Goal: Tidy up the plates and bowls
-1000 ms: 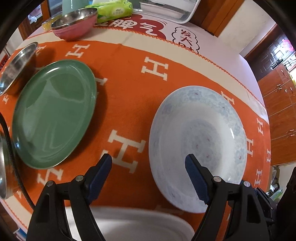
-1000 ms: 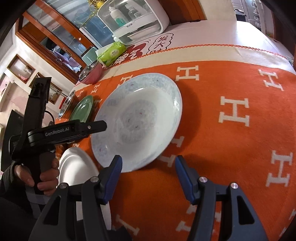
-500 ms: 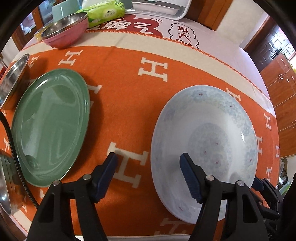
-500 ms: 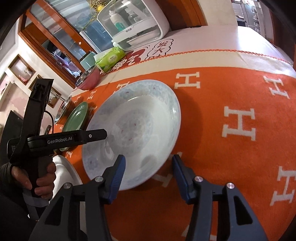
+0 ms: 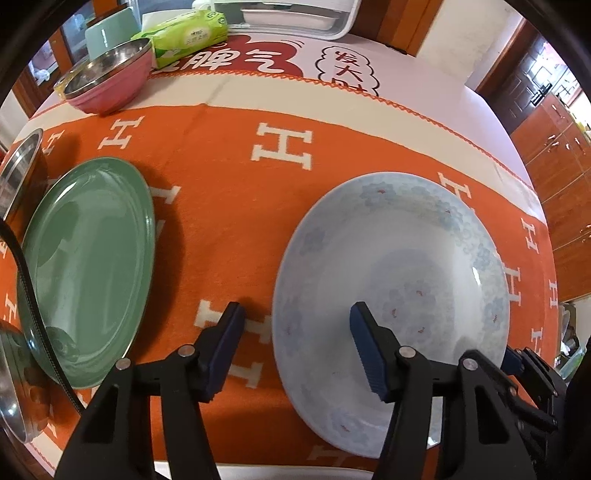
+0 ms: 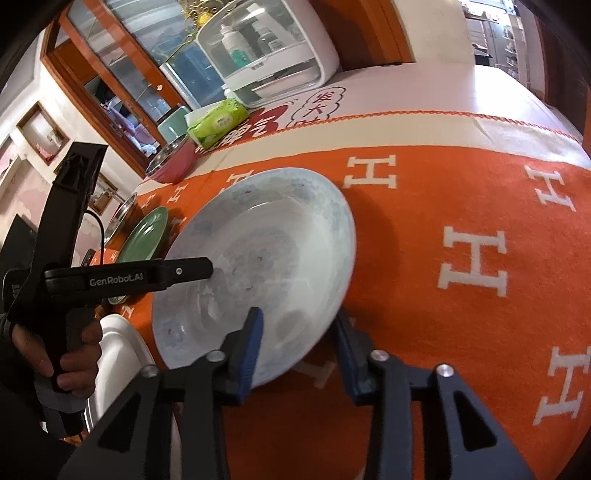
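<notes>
A large white plate with a pale blue flower pattern (image 5: 399, 258) lies on the orange cloth and also shows in the right wrist view (image 6: 266, 258). My left gripper (image 5: 297, 326) is open and straddles its left rim, one finger over the plate, one over the cloth. My right gripper (image 6: 299, 334) is open and straddles its near right rim. A green plate (image 5: 88, 258) lies to the left. A pink bowl with a steel inside (image 5: 110, 79) stands at the back left.
Steel bowls (image 5: 16, 173) sit at the far left edge. A white plate (image 6: 114, 354) lies near the table's front edge. A green tissue pack (image 5: 188, 35) and a white cabinet (image 6: 266, 51) stand at the back.
Both grippers have moved forward onto the patterned plate's rim, the left one from the near side, the right one from the right. The plate has not visibly moved.
</notes>
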The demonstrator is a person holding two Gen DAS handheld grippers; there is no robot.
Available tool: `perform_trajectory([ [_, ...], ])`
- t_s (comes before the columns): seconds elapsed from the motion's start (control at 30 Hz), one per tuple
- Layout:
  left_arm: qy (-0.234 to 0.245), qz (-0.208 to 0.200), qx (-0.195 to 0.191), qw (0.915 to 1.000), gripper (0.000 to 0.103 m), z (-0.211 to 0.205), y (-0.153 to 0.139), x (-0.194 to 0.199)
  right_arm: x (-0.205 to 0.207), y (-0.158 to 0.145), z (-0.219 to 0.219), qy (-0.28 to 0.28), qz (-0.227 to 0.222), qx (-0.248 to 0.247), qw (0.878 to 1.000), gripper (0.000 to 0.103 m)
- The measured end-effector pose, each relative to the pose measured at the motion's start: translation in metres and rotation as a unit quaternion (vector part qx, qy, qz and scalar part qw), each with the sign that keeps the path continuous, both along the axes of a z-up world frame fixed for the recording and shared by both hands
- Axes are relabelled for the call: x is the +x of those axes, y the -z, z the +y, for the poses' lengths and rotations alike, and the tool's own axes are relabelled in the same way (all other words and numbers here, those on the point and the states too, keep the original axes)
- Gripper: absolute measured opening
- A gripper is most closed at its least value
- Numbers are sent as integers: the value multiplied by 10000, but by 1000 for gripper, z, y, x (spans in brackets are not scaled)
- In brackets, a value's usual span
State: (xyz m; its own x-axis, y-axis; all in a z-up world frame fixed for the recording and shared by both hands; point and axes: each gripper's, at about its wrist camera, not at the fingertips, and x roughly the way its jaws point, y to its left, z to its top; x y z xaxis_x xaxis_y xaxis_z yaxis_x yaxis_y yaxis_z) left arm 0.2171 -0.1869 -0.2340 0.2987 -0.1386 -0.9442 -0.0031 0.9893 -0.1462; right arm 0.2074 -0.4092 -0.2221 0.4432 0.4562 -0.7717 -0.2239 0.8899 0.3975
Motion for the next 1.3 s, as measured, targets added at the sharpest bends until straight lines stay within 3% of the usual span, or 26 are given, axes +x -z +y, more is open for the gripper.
perform_trajectory([
  [0.17, 197, -61, -106, 9997, 46, -8, -4, -4, 2, 1, -2, 24, 9, -17, 10000, 25],
  [0.8, 519, -163, 23, 9985, 37, -12, -14, -15, -6, -4, -5, -16, 178, -104, 9998, 23],
  [1.3, 505, -823, -98, 9953, 37, 1, -73, -64, -38, -55, 4, -56, -576, -100, 9983, 22],
])
